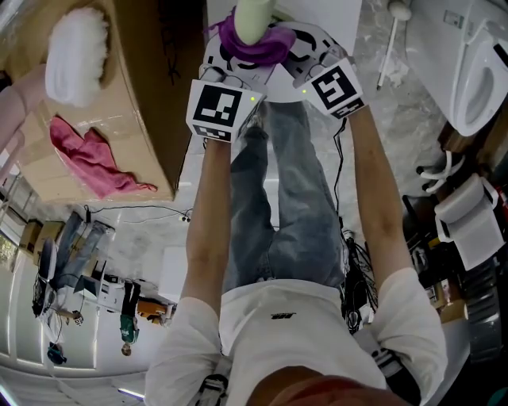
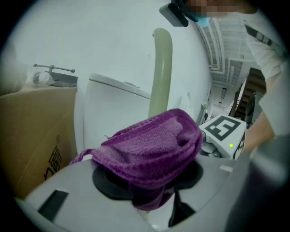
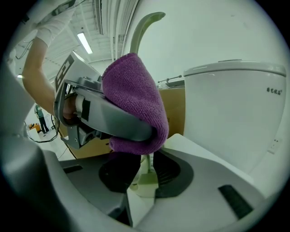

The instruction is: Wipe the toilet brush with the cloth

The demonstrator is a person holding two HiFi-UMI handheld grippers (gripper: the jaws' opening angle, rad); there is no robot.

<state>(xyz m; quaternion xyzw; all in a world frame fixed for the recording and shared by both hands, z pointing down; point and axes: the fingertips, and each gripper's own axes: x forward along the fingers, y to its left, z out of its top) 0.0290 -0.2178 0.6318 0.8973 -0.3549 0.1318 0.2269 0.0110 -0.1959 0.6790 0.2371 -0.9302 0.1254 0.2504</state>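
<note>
The toilet brush's pale green handle (image 1: 252, 20) stands upright between my two grippers. A purple cloth (image 1: 262, 44) is wrapped round it. My left gripper (image 1: 238, 55) is shut on the cloth (image 2: 149, 145), which bunches over both jaws, with the handle (image 2: 161, 68) rising behind it. My right gripper (image 1: 298, 47) comes from the other side and lower. In its view the jaws (image 3: 144, 174) are shut on the thin green shaft (image 3: 147, 168) just under the cloth (image 3: 131, 95). The brush head is hidden.
A white toilet tank (image 3: 235, 104) stands close behind the brush. Beside it is a cardboard box (image 1: 119, 95) with a pink rag (image 1: 91, 158) and a white fluffy duster (image 1: 75, 55) on it. Another toilet bowl (image 1: 476, 79) is at the right. My legs are below the grippers.
</note>
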